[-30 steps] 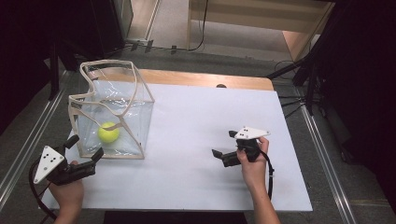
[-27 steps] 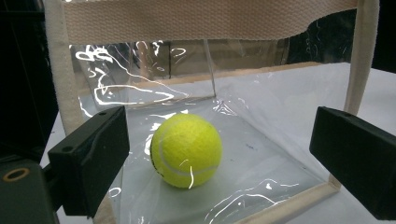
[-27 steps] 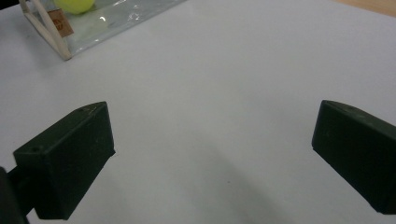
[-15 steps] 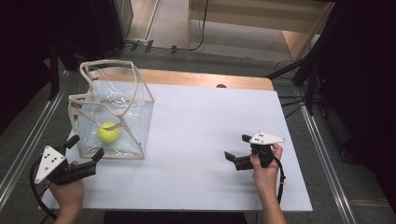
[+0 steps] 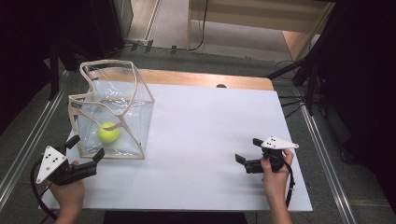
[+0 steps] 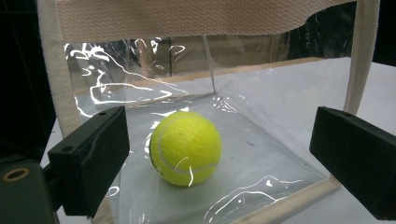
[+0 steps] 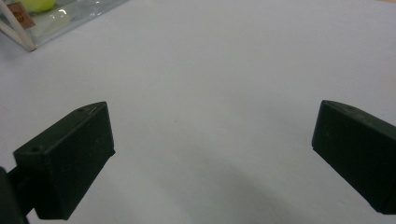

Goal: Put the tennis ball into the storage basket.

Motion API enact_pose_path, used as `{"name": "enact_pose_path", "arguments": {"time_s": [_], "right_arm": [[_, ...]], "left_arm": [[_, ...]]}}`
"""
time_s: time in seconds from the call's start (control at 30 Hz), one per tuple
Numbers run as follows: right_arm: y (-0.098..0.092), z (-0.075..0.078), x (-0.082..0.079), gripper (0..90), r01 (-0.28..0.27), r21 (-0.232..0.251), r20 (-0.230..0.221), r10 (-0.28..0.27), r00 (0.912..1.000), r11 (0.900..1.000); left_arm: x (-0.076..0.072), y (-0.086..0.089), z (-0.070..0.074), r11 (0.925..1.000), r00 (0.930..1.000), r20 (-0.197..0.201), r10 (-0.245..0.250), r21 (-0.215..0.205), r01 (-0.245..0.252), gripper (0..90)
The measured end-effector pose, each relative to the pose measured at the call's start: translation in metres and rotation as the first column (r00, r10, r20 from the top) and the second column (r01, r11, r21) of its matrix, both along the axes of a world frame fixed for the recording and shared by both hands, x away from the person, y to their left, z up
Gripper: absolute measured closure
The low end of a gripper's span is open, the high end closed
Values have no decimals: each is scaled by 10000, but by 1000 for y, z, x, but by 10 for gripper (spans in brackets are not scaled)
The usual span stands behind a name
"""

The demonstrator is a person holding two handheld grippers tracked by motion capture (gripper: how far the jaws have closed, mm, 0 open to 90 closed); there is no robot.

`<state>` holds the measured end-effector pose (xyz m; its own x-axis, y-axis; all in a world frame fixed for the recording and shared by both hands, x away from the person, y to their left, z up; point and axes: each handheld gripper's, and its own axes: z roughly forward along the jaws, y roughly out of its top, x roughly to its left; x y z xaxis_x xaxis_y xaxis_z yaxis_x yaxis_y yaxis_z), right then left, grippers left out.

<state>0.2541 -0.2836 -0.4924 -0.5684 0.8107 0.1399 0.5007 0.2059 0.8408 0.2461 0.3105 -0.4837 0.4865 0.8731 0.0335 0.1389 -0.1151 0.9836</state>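
High view: two hand-held grippers rest on a white surface (image 5: 201,140) near a clear bag (image 5: 112,116) with a ball (image 5: 108,132) inside.

At the near left corner, the left gripper (image 5: 86,154) points at the bag's near side, its fingers (image 6: 91,158) spread wide and holding nothing. The yellow ball sits on the bag's floor just beyond them. Well apart, near the right edge, the right gripper (image 5: 248,153) lies low over bare surface, its fingers (image 7: 70,163) also wide open and holding nothing.
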Motion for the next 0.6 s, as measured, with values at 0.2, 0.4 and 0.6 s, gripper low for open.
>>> {"name": "enact_pose_path", "arguments": {"time_s": [0.2, 0.4, 0.6], "right_arm": [[-14, -2, -7, 0, 337, 68, 10, -337, 9994, 9994], [-23, -2, -12, 0, 628, 173, 94, -629, 9980, 9979], [-33, -4, -17, 0, 955, 335, 176, -961, 9952, 9949]], "left_arm": [[0, 0, 0, 10000, 10000, 13, -11, 24, 11, 54], [0, 0, 0, 10000, 10000, 24, -26, 4, 26, 54], [0, 0, 0, 10000, 10000, 22, -27, 5, 27, 54]]}}
